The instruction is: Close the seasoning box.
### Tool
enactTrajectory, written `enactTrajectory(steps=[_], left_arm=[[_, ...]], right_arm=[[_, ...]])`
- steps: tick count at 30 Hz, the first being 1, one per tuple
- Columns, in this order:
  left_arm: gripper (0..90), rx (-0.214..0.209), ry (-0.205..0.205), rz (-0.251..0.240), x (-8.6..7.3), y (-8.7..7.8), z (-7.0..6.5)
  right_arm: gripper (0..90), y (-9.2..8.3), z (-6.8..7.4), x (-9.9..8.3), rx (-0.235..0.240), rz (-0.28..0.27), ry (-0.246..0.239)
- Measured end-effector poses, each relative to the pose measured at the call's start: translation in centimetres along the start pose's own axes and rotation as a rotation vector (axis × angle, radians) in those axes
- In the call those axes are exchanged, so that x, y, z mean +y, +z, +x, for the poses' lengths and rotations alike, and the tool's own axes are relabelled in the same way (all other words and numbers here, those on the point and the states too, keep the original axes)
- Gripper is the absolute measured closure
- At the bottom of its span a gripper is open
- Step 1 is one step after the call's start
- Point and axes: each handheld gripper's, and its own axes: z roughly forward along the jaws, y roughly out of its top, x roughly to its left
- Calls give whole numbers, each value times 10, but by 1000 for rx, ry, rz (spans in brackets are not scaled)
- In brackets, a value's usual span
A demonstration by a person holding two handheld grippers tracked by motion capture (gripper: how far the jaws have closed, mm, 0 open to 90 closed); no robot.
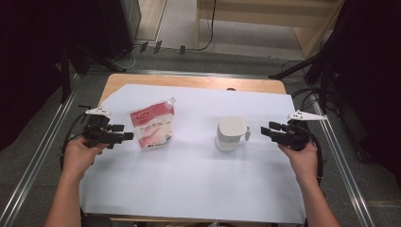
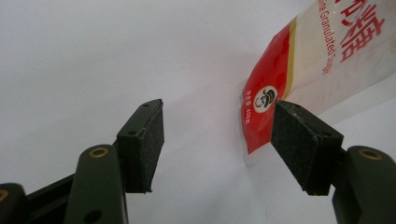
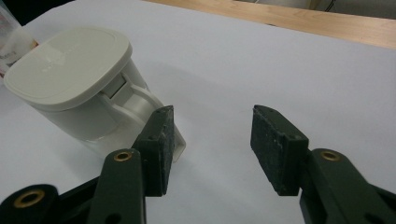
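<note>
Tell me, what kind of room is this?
Probably a lab recording station: a table under a white sheet, dark curtains at both sides, floor cables, and a person holding two grippers near a sugar pouch and a lidded container.

Each black gripper (image 1: 125, 136) carries brass-coloured screws, a white triangular plate and a cable.

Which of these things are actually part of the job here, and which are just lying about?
In the job:
sugar pouch, beside the open left gripper
lidded white jug, its handle facing the open right gripper

Lying about:
white sheet over the table
cables on the floor beyond
</note>
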Motion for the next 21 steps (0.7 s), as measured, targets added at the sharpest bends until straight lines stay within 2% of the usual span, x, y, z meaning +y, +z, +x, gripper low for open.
enactTrajectory(steps=[9, 21], left_arm=[[357, -1, 0, 2, 0, 0, 1], [357, -5, -10, 10, -1, 0, 1]], right_arm=[[501, 4, 3, -1, -3, 13, -20], [502, 6, 4, -2, -1, 16, -21]])
